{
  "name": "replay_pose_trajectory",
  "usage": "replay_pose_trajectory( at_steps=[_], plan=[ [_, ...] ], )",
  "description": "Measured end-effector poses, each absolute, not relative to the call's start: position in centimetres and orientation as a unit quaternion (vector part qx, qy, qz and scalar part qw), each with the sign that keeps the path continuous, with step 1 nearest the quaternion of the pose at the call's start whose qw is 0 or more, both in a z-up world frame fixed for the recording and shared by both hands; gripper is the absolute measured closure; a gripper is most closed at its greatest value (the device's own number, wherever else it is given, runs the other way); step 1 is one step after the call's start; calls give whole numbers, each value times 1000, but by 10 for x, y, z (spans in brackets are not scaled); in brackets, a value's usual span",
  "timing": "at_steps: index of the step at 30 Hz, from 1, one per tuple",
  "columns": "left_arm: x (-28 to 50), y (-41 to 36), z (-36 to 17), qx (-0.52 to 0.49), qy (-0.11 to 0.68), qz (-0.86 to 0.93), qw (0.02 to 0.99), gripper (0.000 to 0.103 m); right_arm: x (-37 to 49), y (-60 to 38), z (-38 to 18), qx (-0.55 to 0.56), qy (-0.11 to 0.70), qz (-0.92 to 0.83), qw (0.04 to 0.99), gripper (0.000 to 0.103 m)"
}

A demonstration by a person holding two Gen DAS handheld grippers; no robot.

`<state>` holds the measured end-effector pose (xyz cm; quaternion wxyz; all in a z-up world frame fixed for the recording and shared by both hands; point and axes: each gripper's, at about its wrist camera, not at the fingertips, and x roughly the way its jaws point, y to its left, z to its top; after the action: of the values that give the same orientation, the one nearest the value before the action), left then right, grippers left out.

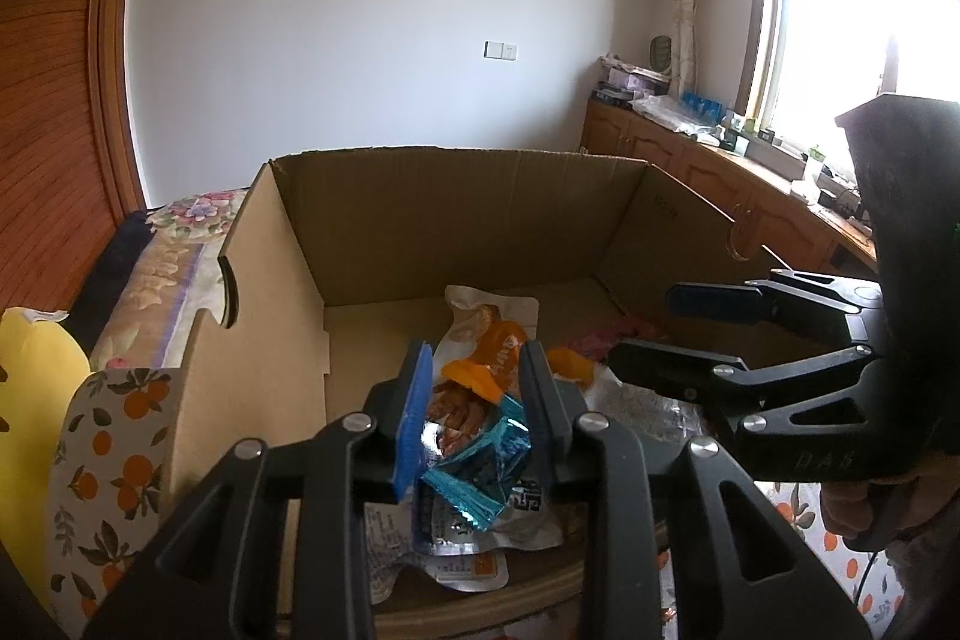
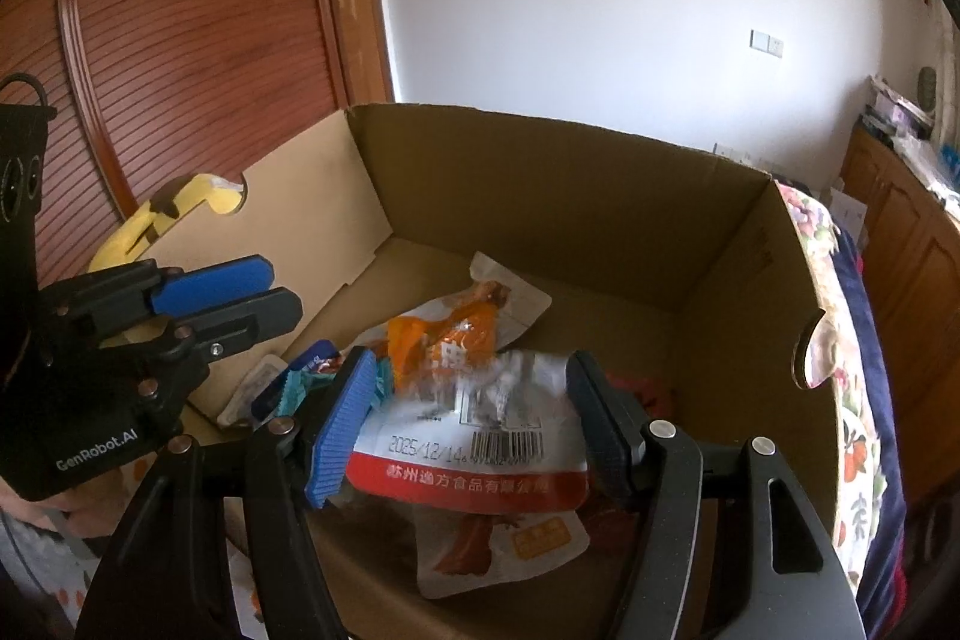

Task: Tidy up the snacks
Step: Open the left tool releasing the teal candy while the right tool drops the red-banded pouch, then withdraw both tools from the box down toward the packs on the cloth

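Left claw: the left claw (image 1: 474, 400) hangs over the near end of the cardboard box (image 1: 456, 214), its fingers set narrow with a blue foil packet (image 1: 480, 466) between them. From its own camera I cannot tell whether the pads touch the packet or just frame it; from the other camera the same claw (image 2: 264, 301) shows its two fingers close together with nothing plainly held.

Right claw: the right claw (image 2: 468, 424) is closed on a white pouch with a red band (image 2: 474, 436), one pad against each side edge. The pouch is lifted above the other packets, barcode and printed date facing the camera. In the left camera this claw (image 1: 654, 334) reaches in from the right.

Snacks: all lie in the near half of the box. An orange-and-white pouch (image 1: 486, 340) sits near the middle of the floor, a clear pouch of brown pieces (image 1: 456, 412) just in front of it, and a white packet with an orange label (image 1: 456, 556) is nearest, under the blue foil. A pink wrapper (image 1: 606, 340) lies toward the right wall. Under the lifted pouch is another white pouch with a brown picture (image 2: 498, 544).

Box: open on top, tall brown walls, a cut handhold in each side.

Surroundings: the box sits on a fruit-print cloth (image 1: 102, 466); a yellow object (image 2: 156, 220) stands outside the left wall.
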<state>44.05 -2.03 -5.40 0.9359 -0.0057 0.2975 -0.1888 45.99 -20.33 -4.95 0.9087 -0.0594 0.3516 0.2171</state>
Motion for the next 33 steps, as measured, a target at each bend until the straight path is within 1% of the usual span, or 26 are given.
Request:
replay_pose_trajectory(
  at_steps=[10, 18, 26, 33],
  plan=[
    [440, -21, -57, 1, 294, -182, 938, 74, 452, -205, -48, -56, 341, 214, 914, 36],
    [428, -26, -44, 13, 274, -180, 945, 74, 414, -223, -23, -49, 304, 197, 931, 36],
    [391, -41, -23, 39, 247, -190, 949, 71, 371, -242, 1, -54, 287, 173, 940, 35],
    [355, -54, -15, 69, 246, -191, 948, 71, 337, -255, 1, -49, 289, 158, 943, 35]
  ],
)
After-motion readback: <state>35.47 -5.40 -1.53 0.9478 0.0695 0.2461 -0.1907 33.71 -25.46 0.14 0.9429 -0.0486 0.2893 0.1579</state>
